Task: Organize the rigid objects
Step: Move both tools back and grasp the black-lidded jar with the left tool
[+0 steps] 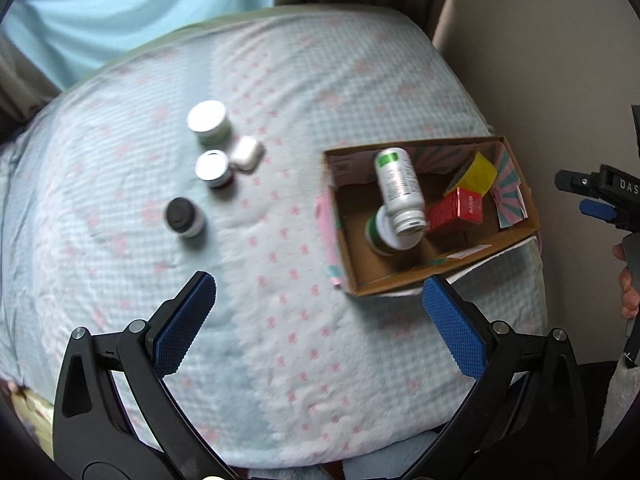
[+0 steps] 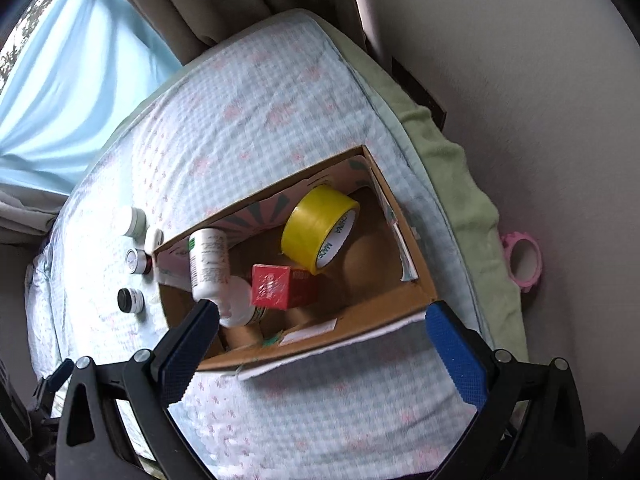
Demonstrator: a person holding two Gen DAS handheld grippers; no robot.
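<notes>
An open cardboard box (image 1: pixel 516 236) (image 2: pixel 400 216) lies on the bed. It holds a white bottle (image 1: pixel 398 188) (image 2: pixel 208 264) leaning on a green-banded jar (image 1: pixel 378 234), a red carton (image 1: pixel 456 210) (image 2: pixel 276 286) and a yellow tape roll (image 1: pixel 476 172) (image 2: pixel 316 226). Left of the box stand a white-lidded jar (image 1: pixel 209 122) (image 2: pixel 132 220), a silver-lidded jar (image 1: pixel 214 168) (image 2: pixel 137 261), a black-lidded jar (image 1: pixel 185 217) (image 2: pixel 130 300) and a small white case (image 1: pixel 247 153) (image 2: pixel 154 238). My left gripper (image 1: pixel 318 320) hovers open above the quilt, empty. My right gripper (image 2: pixel 322 332) hangs open over the box's near wall, empty.
The bed carries a pale blue quilt with pink marks (image 1: pixel 280 320) (image 2: pixel 248 120) over a green sheet (image 2: pixel 460 184). A wall runs along the right, with a pink ring-shaped thing (image 2: pixel 524 260) on the floor. Curtains (image 1: pixel 120 4) hang at the far side. A hand (image 1: pixel 628 292) holds the other gripper's handle.
</notes>
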